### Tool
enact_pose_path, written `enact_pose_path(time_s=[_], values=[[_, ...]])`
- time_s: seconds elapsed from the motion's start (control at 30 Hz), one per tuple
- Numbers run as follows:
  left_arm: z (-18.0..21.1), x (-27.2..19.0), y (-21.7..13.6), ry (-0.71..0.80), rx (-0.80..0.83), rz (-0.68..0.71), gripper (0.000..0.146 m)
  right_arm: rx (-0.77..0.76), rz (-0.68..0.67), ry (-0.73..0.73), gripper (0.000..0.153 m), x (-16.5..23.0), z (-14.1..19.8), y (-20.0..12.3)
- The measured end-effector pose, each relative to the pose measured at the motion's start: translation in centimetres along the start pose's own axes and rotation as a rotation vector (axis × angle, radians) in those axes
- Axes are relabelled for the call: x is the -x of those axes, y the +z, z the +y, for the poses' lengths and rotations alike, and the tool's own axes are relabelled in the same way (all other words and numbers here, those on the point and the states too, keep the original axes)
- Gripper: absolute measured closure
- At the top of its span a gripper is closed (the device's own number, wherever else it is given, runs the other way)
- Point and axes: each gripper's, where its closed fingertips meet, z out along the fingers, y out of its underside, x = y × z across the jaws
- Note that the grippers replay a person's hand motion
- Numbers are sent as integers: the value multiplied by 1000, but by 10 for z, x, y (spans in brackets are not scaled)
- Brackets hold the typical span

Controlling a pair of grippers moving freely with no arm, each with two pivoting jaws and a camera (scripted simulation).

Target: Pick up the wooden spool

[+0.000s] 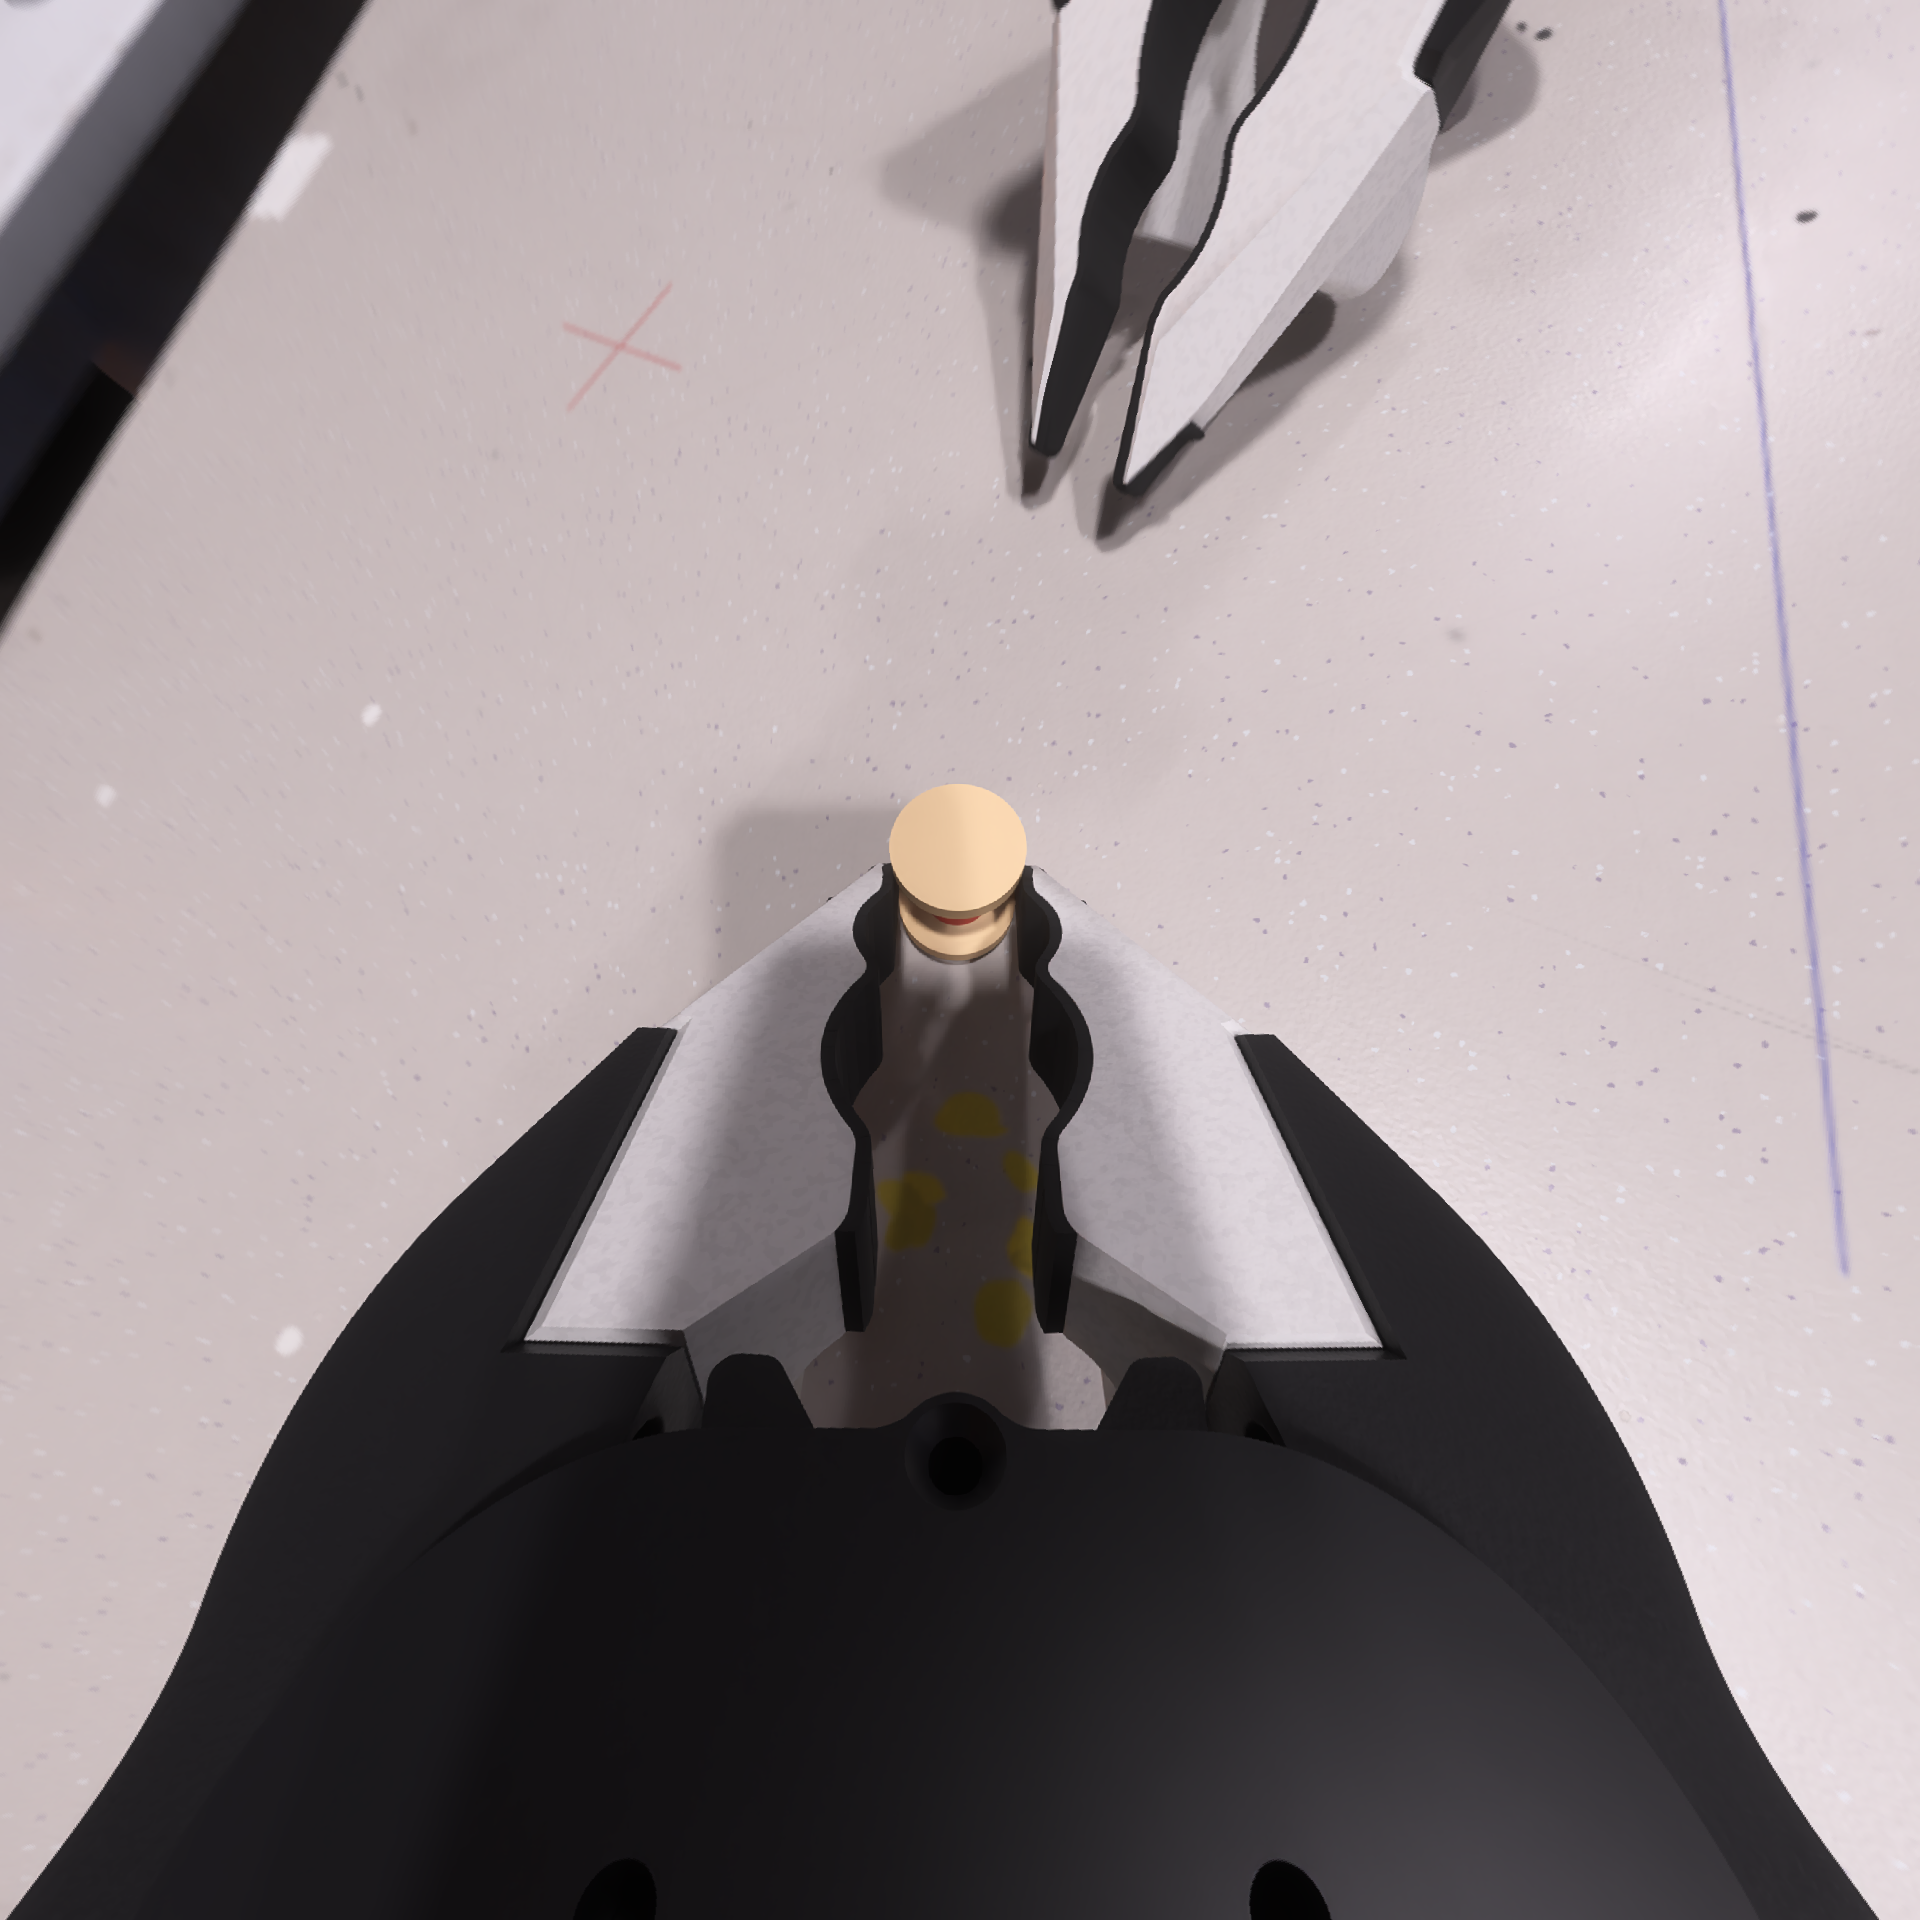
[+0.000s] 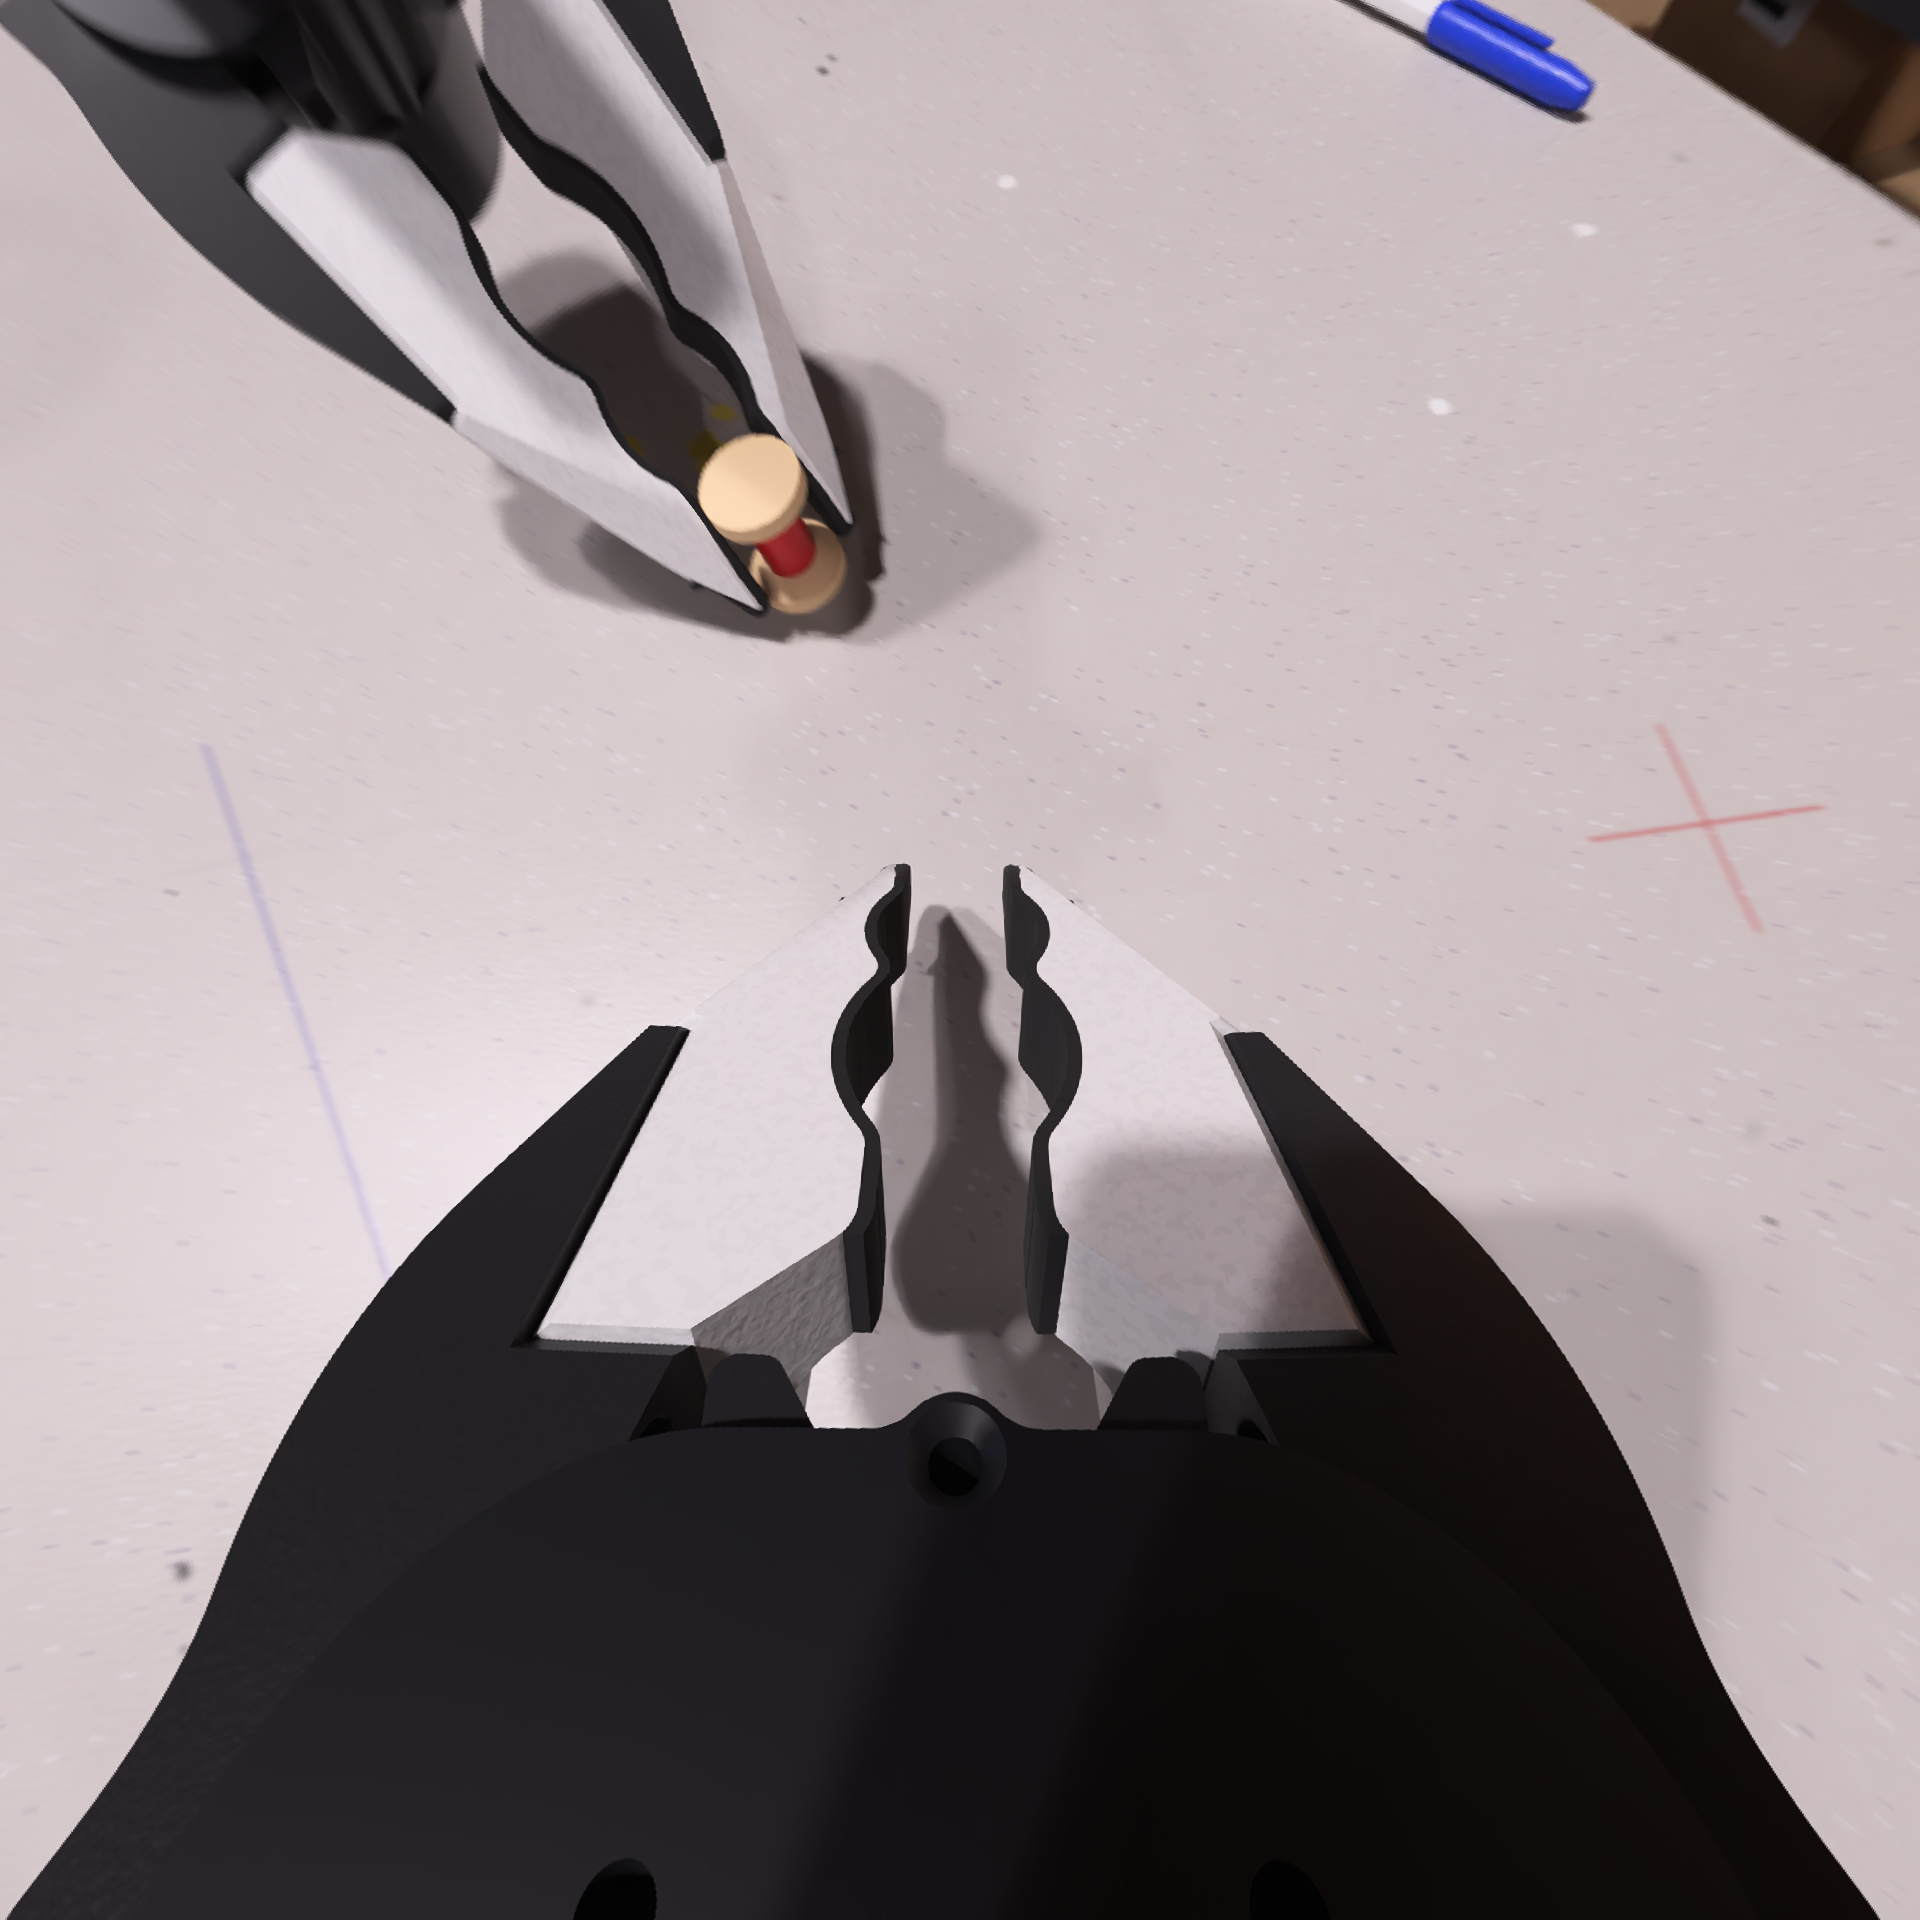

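Observation:
The wooden spool [image 1: 957, 871] is pale wood with red thread around its core. It stands upright between the fingertips of my left gripper [image 1: 958, 881], which is shut on it low over the white table. In the right wrist view the spool [image 2: 750, 486] shows its red core and lower flange close to the table, inside the left gripper [image 2: 802, 561]. I cannot tell if it touches the table. My right gripper [image 2: 957, 878] is empty with its jaws a narrow gap apart. It hovers opposite the spool and also shows in the left wrist view [image 1: 1088, 462].
A blue marker [image 2: 1496, 47] lies at the far right table edge. A red cross [image 1: 621, 348] [image 2: 1706, 823] and a thin blue line [image 1: 1782, 644] [image 2: 291, 997] mark the table. Yellow spots [image 1: 966, 1117] lie between the left fingers. The table's dark edge [image 1: 62, 416] runs at upper left.

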Motion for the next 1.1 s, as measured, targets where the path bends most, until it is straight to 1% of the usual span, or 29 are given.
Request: enact_pose_path(time_s=[0.13,0.3,0.43,0.6,0.7,0.77,0.87,0.97,1.0,1.1], values=[[-12,-6,-3,111,-74,-43,124,-30,-112,74,131,20,-9,5],[-27,-13,-9,227,-185,-95,124,-42,-153,93,129,33,-16,10],[-35,-18,-11,296,-233,-132,124,-112,-225,157,125,38,-27,6],[-44,-19,-16,310,-297,-158,124,-177,-308,275,125,36,-35,1],[-47,-19,-19,312,-325,-164,124,-212,-294,333,121,27,-38,-2],[-49,-20,-22,322,-347,-167,124,-232,-305,348,119,26,-40,-4],[-52,-23,-24,339,-372,-164,124,-257,-344,337,122,31,-44,-7],[-52,-27,-22,361,-365,-158,124,-266,-377,309,135,40,-47,-8],[-51,-27,-21,370,-356,-163,124,-267,-375,294,138,41,-47,-8],[-49,-27,-18,394,-337,-190,124,-276,-320,226,142,42,-48,-8]])
